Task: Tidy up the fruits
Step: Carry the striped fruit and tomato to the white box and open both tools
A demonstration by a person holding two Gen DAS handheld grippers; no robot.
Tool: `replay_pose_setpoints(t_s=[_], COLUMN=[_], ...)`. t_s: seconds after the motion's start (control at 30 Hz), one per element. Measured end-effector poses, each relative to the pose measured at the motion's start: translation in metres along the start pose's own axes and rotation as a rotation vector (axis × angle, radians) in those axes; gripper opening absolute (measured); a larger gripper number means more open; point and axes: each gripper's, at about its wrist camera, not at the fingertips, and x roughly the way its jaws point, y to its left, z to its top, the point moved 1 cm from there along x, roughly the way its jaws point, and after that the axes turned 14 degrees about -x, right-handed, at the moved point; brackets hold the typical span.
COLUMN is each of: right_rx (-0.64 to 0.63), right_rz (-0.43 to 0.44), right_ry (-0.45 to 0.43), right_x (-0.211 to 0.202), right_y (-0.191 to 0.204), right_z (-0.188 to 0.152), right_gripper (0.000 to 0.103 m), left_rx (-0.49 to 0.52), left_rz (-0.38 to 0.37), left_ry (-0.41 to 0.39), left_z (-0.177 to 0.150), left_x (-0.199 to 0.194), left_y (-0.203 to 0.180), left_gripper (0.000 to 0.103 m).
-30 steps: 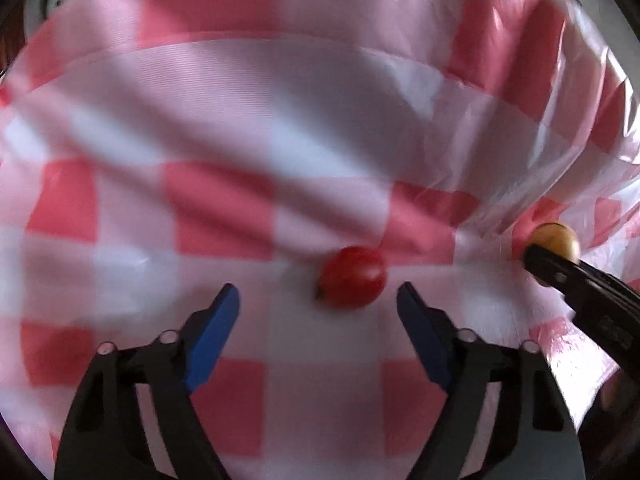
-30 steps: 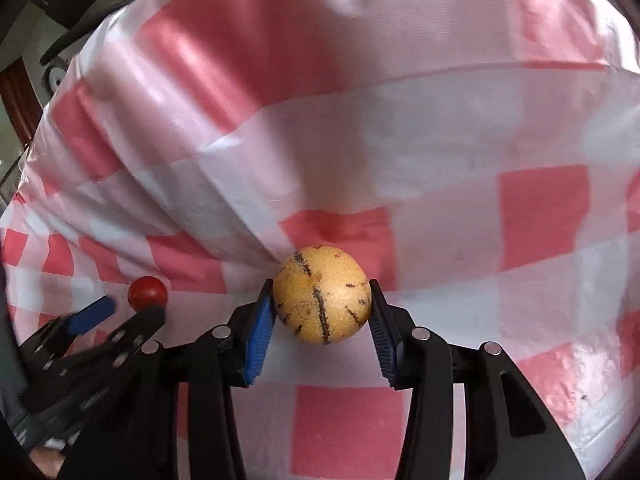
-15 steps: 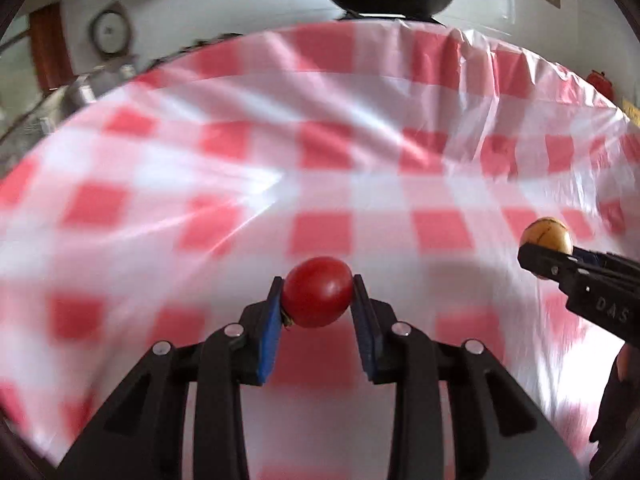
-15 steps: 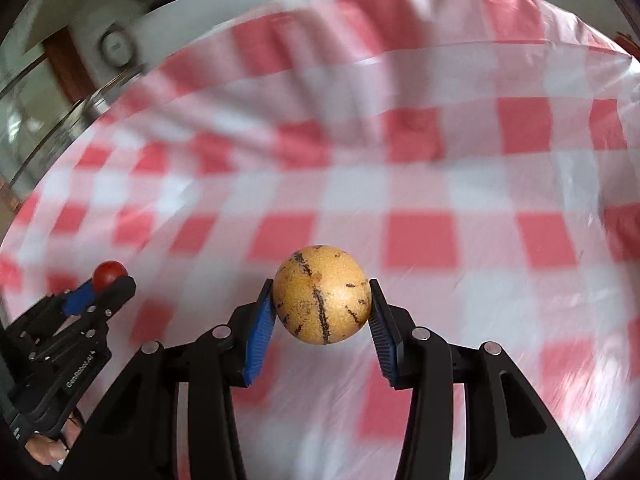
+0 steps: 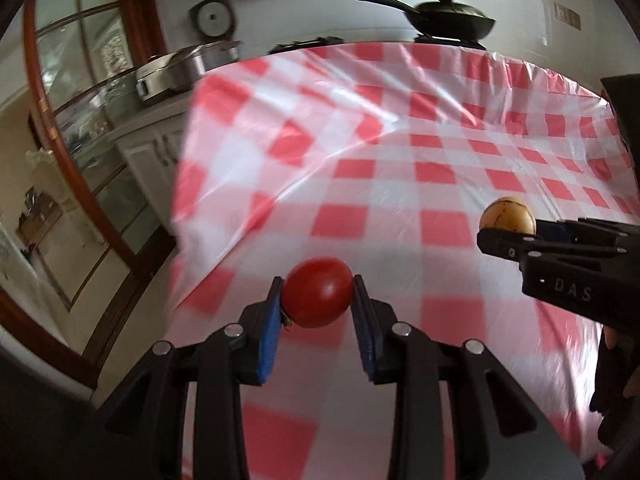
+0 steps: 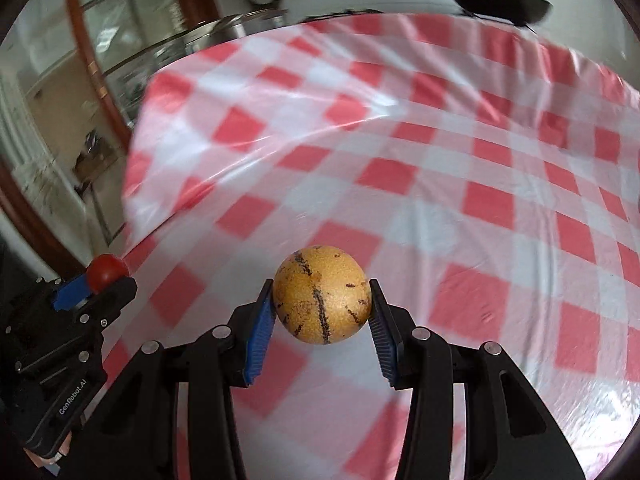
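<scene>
Two fruits are in view, one in each hand-held gripper, both lifted clear above the worktop (image 5: pixel 400 184), which is covered by a glossy, creased plastic cloth in red and white checks. The left hand-held gripper (image 5: pixel 318 300) is clamped on a red tomato (image 5: pixel 317 292): smooth, shiny skin, a slightly oval body whose long axis runs across from one blue ribbed pad to the other, with a small dark stem scrap at its lower left. The right hand-held gripper (image 6: pixel 322 300) is closed around a yellow-brown fruit (image 6: pixel 322 294), nearly round, with finely pebbled matte skin marked by dark streaks, the boldest running top to bottom down its face; what kind of fruit it is I cannot tell for sure. Each gripper has two black plastic fingers with silver rivets. In the left wrist view the right gripper enters from the right edge, holding its fruit out toward the middle of the cloth; in the right wrist view the left gripper sits at the lower left near the cloth's edge. Beyond the worktop stand one dark lidded pan (image 5: pixel 448 20) and one steel pot (image 5: pixel 176 68), somewhat blurred.
</scene>
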Motion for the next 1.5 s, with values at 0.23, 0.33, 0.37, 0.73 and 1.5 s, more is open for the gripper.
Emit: replay_pose_setpoints(t_s=[0.23, 0.33, 0.37, 0.73, 1.5], right_rx=[-0.075, -0.106, -0.116, -0.145, -0.822], right_rz=[0.01, 0.007, 0.007, 0.02, 0.423], right_ry=[0.008, 0.013, 0.014, 0.024, 0.139], right_x=[-0.005, -0.005, -0.005, -0.003, 0.007], right_y=[0.046, 0.059, 0.062, 0.08, 0.31], right_z=[-0.007, -0.009, -0.01, -0.014, -0.136], right_gripper=[0.045, 0.045, 0.045, 0.045, 0.045], left_rx=[-0.053, -0.063, -0.066, -0.09, -0.537], left_rz=[0.008, 0.001, -0.001, -0.015, 0.335], left_ry=[-0.015, -0.025, -0.027, -0.025, 0.2], left_z=[-0.026, -0.031, -0.031, -0.034, -0.221], left_x=[-0.025, -0.029, -0.029, -0.028, -0.04], left_y=[0.046, 0.054, 0.055, 0.061, 0.242], left_gripper=[0.033, 0.033, 0.033, 0.033, 0.034])
